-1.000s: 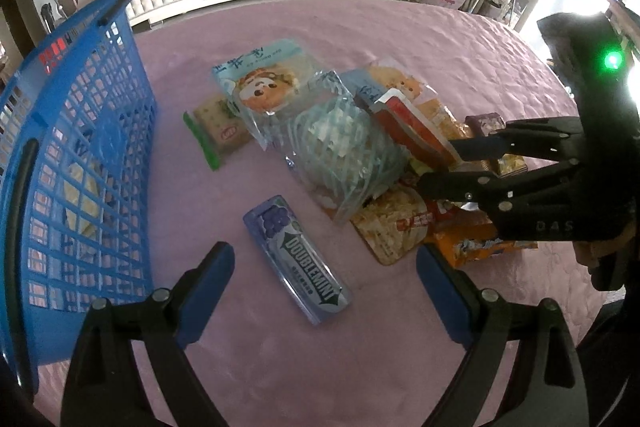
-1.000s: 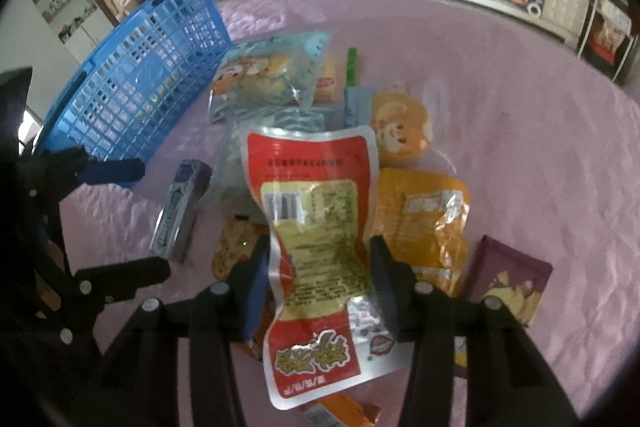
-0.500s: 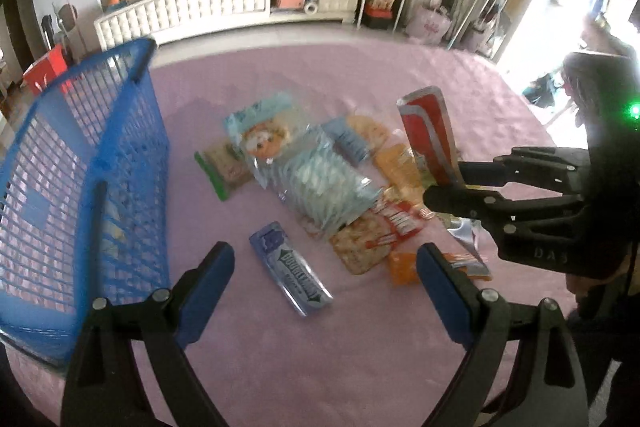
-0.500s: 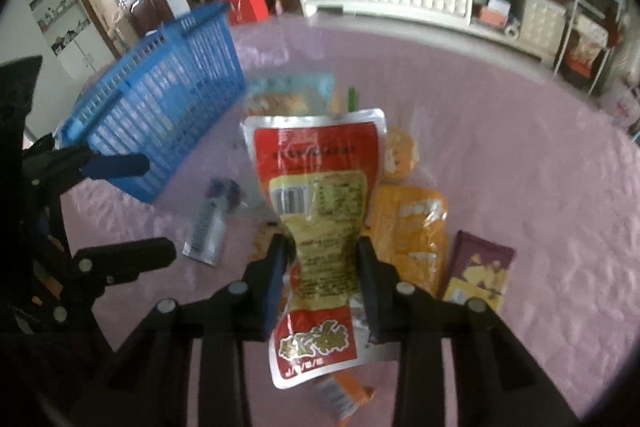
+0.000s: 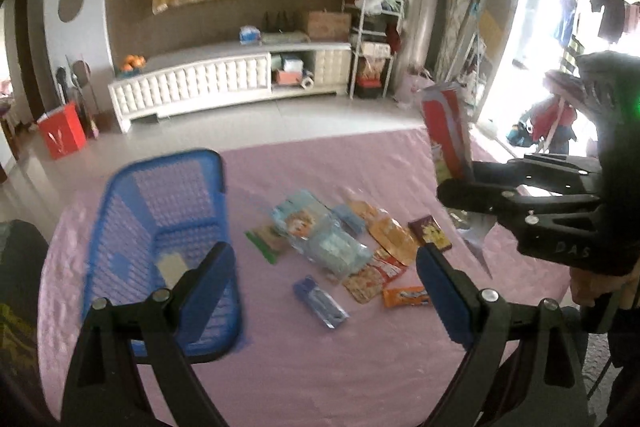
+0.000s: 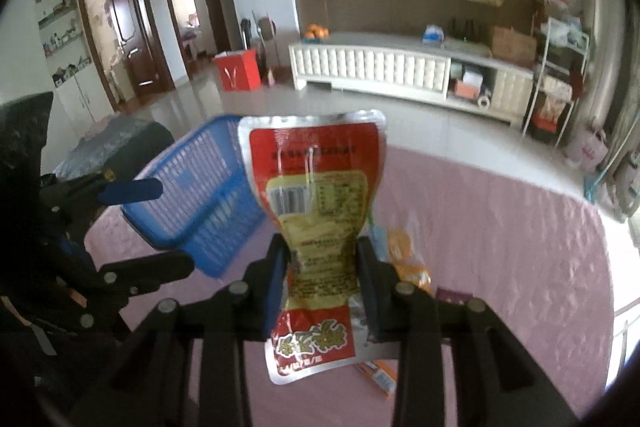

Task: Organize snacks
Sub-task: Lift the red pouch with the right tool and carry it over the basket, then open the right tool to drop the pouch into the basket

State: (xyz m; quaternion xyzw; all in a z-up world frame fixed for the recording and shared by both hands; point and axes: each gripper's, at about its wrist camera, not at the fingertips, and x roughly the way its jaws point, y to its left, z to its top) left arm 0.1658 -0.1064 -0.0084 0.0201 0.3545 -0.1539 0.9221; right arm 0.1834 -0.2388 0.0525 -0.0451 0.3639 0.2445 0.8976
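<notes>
Right gripper (image 6: 322, 279) pinches red snack pouch (image 6: 316, 203); left gripper (image 5: 326, 277) gapes empty. Carry it squarely over blue basket (image 5: 160, 227) before letting go.

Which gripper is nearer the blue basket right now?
Left. The left gripper hangs open right beside the blue basket; the right gripper, shut on the red snack pouch, is across the snack pile.

Brown wall (image 5: 224, 23), white cabinet (image 5: 224, 79) (long) — bright doorway (image 5: 532, 7)
</notes>
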